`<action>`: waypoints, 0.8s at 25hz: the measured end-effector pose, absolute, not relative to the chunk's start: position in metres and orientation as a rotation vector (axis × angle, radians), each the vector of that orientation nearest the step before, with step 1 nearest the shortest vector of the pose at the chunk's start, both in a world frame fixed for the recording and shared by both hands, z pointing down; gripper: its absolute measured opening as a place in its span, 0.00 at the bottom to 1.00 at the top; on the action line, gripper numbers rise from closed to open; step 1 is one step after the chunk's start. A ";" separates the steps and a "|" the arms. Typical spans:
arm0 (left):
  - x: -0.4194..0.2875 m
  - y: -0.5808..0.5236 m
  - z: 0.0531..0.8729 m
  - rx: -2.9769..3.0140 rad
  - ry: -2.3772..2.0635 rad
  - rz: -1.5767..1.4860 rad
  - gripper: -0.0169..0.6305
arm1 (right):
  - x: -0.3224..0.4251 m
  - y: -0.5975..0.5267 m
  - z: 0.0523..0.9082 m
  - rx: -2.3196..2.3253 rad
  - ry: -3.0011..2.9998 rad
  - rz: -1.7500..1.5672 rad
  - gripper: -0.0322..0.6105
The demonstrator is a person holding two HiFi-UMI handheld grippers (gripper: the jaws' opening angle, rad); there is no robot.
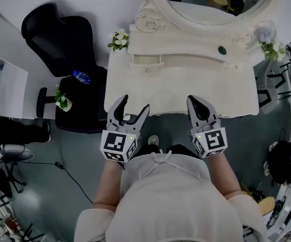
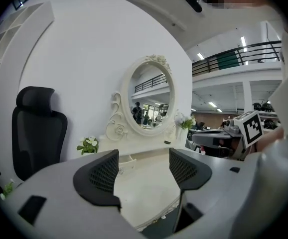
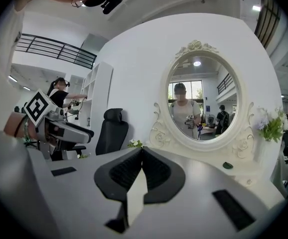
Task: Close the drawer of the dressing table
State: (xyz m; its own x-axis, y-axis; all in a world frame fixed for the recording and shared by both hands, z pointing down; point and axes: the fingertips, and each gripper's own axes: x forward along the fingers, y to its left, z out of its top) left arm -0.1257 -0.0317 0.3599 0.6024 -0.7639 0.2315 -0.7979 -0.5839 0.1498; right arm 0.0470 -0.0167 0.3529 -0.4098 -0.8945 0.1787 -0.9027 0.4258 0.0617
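"Where was the drawer?"

"The small cream-painted drawer (image 1: 146, 60) stuck out a little from the raised back ledge of the ornate white dressing table (image 1: 186, 87). It sat below the left side of the oval mirror (image 1: 201, 4), well ahead of both tools."

"And the grippers?"

"The left gripper (image 1: 135, 104) had its jaws spread with nothing between them. The right gripper (image 1: 195, 101) had its jaws pressed together, empty. Both hovered over the table's near edge."

"How would it handle?"

"Light, stiff and easy-sliding, I judged. It needed no grip, only a gentle flat push on the middle of its front."
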 end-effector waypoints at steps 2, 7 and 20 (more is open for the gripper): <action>-0.124 -0.042 0.368 2.580 -1.269 0.227 0.53 | 0.046 -0.028 0.357 1.580 -2.496 0.066 0.06; -0.121 -0.072 0.392 2.535 -1.277 0.279 0.53 | 0.040 -0.062 0.374 1.525 -2.511 0.097 0.06; -0.095 -0.151 0.473 2.400 -1.352 0.426 0.53 | 0.053 -0.163 0.433 1.343 -2.519 0.142 0.06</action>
State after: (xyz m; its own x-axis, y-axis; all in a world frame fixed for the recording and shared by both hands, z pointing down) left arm -0.0949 -0.1509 0.4725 0.4989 -0.7562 0.4234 -0.8623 -0.4819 0.1554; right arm 0.0532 -0.1626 0.4329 -0.5272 -0.7980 0.2921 -0.8258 0.5622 0.0454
